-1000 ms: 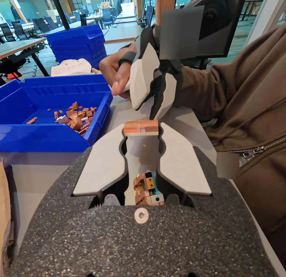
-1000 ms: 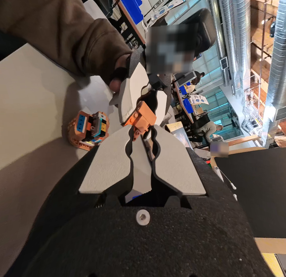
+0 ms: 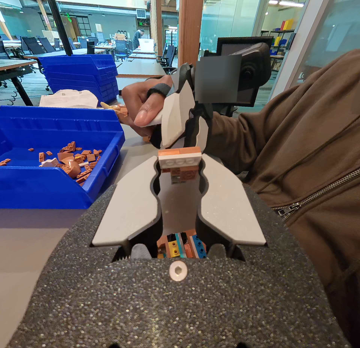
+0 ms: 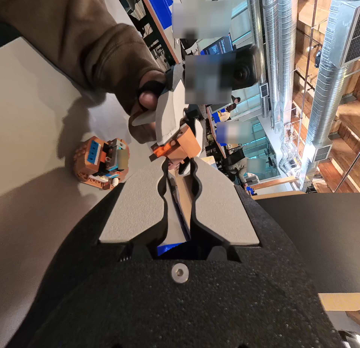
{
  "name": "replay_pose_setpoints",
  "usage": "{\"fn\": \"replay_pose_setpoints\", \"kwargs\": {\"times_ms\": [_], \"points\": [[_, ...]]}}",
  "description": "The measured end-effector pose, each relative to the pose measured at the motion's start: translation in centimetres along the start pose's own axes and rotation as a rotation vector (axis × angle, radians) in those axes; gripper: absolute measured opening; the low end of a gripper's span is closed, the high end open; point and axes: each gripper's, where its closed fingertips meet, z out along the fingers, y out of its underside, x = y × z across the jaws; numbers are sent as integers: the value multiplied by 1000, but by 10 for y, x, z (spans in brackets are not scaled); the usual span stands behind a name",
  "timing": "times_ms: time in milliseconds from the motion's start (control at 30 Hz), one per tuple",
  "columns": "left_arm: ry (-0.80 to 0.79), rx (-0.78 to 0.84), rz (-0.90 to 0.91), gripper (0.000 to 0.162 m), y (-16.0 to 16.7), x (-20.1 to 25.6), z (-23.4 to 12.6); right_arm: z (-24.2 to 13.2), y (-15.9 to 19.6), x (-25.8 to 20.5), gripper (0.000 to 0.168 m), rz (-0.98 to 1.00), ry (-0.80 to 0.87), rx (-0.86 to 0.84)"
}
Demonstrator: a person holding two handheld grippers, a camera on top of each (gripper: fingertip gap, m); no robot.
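Above the table point(image 3: 29, 241), held brick piece point(image 3: 179, 159) now tilted, studs showing.

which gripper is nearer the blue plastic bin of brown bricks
Left. The left gripper, holding a small brown-and-white brick assembly, sits just beside the blue plastic bin; the right gripper is beyond it, farther away.

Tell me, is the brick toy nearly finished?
Done: a part-built model sits on the table. In hand: the left gripper is shut on a small brown-and-white block, with the right gripper right at it. Left: many loose bricks lie in the blue bin, so probably not nearly.
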Motion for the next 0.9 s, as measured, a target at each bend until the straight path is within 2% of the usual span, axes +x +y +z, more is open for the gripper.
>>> {"fn": "replay_pose_setpoints", "kwargs": {"times_ms": [367,533,700,900], "points": [[50,13,-17,37,0,8,4,-2,-8,-6,23,33,-50,39],[56,26,-34,37,-2,8,3,-1,-9,-3,26,24,-23,49],[34,103,-45,38,-16,5,-3,0,-15,5,8,-2,50,78],[40,157,-55,37,-24,5,-7,0,-19,10,4,-45,108,90]]}}
